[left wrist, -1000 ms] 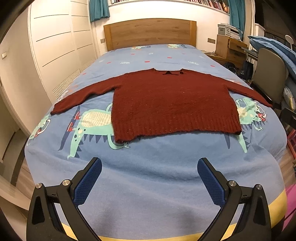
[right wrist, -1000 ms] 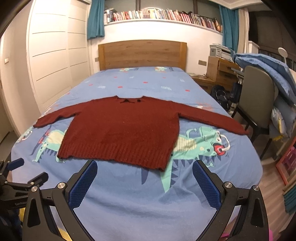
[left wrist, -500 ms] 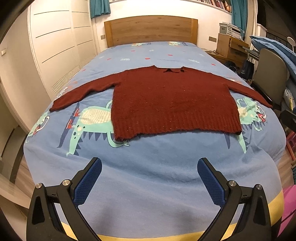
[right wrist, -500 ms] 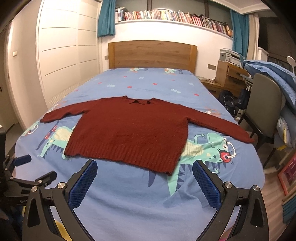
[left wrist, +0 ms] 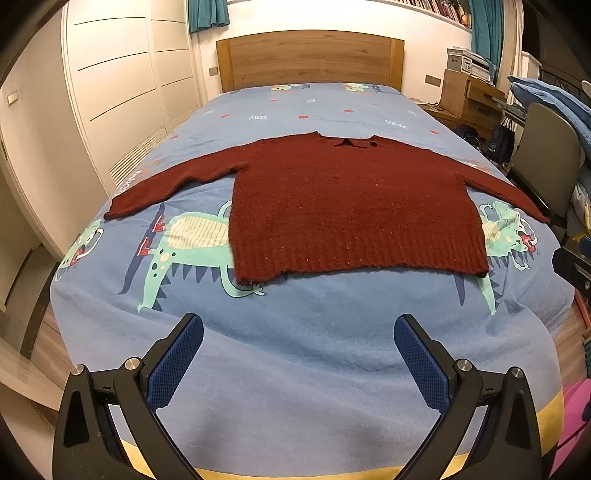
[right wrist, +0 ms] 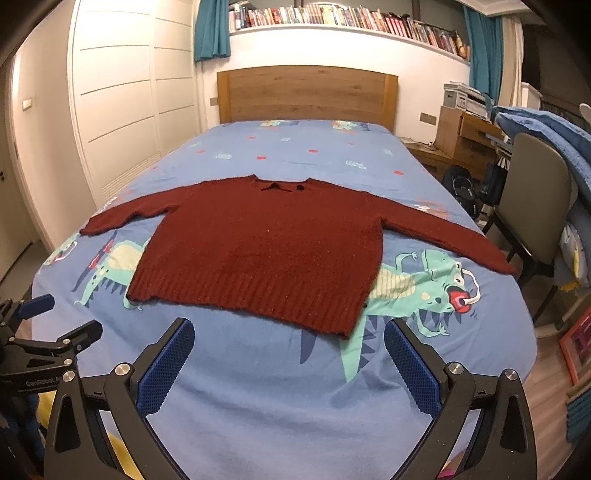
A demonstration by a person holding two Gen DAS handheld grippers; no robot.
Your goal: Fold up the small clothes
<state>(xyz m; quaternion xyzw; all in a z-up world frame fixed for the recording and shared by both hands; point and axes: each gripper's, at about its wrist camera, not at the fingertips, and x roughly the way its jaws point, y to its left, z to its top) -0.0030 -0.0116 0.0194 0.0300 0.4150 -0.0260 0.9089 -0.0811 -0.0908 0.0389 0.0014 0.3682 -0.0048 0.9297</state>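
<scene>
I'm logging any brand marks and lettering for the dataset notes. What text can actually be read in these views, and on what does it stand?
"GenRobot.AI", partly cut off, on the black body of the left gripper seen in the right wrist view.
Small white word-like prints on the blue dinosaur-print bedsheet: too blurred to read.
Spines of the row of books on the high white shelf: too small to read.
Dark red knitted sweater: no lettering visible.

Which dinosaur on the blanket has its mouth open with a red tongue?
The green dinosaur under the sweater's right sleeve, facing the chair. The other dinosaur, under the left sleeve, shows no such mouth.
</scene>
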